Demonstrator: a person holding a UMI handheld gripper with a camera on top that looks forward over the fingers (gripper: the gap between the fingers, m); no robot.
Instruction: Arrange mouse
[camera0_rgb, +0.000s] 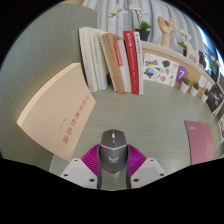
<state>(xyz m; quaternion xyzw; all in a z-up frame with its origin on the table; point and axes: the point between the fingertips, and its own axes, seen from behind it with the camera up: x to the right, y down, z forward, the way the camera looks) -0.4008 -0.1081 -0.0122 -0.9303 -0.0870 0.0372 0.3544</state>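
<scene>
A grey computer mouse (113, 152) with a scroll wheel on top sits between my two fingers, its front pointing away from me. The magenta pads (94, 156) press against both of its sides, so my gripper (113, 163) is shut on the mouse. It is held just above or on the green desk surface (150, 120). The rear of the mouse is hidden between the fingers.
A beige book or folder (58, 105) lies on the desk to the left. A row of upright books (112, 60) stands beyond. A shelf with small boxes (160, 68) and figurines is at the right. A pink item (203, 140) lies at the right.
</scene>
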